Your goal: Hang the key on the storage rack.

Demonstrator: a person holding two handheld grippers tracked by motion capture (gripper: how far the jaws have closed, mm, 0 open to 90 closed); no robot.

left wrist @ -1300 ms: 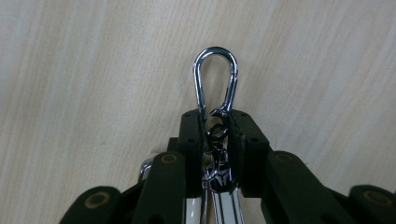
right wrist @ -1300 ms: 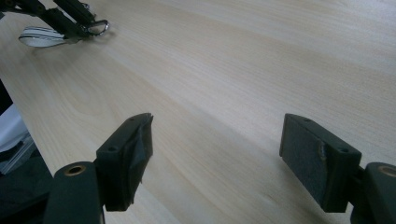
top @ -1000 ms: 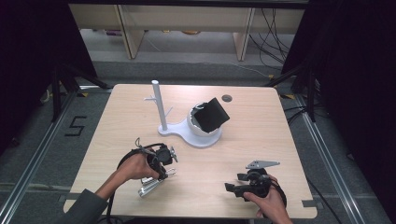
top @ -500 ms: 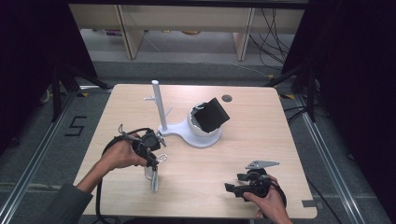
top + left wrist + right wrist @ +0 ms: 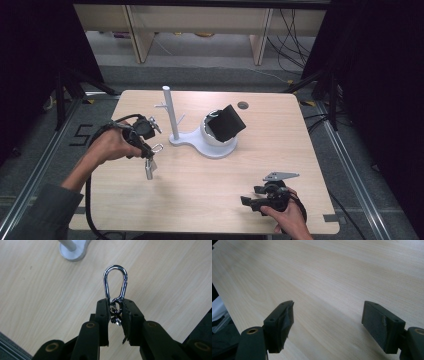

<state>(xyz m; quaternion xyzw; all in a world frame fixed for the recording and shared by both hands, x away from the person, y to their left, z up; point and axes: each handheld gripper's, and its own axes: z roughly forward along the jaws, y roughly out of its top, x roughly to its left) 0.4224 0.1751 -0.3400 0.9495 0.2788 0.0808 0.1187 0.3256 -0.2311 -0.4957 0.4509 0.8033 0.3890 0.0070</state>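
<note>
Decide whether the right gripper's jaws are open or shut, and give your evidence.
Open. In the right gripper view, the right gripper shows its two black pads set wide apart, with bare wooden table between them.

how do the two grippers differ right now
The left gripper is shut on a silver snap hook, with keys hanging below it in the high view; the right gripper is open with nothing between its jaws. In the high view the left one is raised near the white stand, while the right one sits low by the table's near edge. Both have black jaws.
</note>
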